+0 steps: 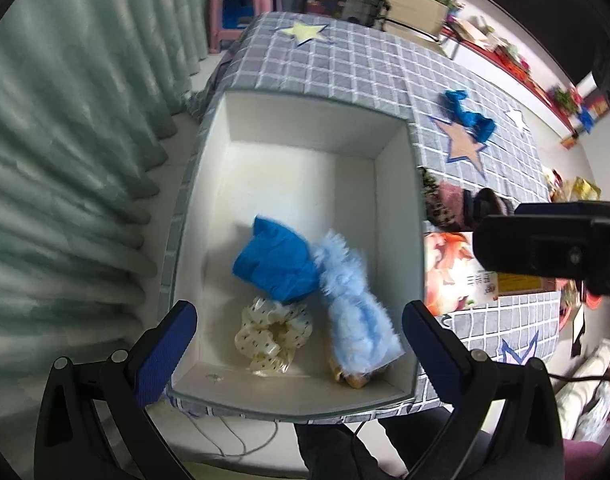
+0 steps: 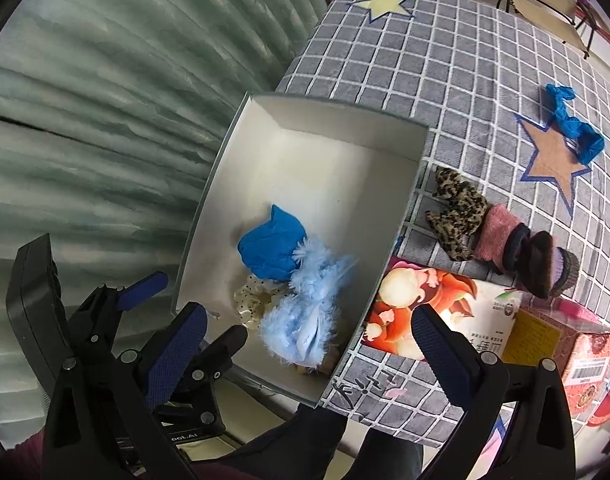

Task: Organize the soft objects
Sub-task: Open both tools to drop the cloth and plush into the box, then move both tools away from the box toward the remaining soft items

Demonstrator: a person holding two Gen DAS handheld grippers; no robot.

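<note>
The grid-patterned tablecloth (image 2: 445, 80) is filling the upper right of the right wrist view, and the white box (image 1: 305, 128) is sitting at its left edge, taking up the centre of both views. In the box's lower half a blue cloth (image 1: 275, 266), a fluffy light-blue item (image 1: 355, 312) and a cream dotted scrunchie (image 1: 271, 334) are lying bunched together, touching. The fluffy piece is lying with its long axis running from upper left to lower right in the left wrist view. Both the left gripper (image 1: 299, 338) and right gripper (image 2: 309, 344) are hanging over the box with jaws spread wide, holding nothing. Judging by this, a drop seems done; next is reaching right for the leopard-print fabric (image 2: 455, 216), the pink and brown sock (image 2: 521, 250), or the twisted blue cloth (image 2: 573, 128) at far right
</note>
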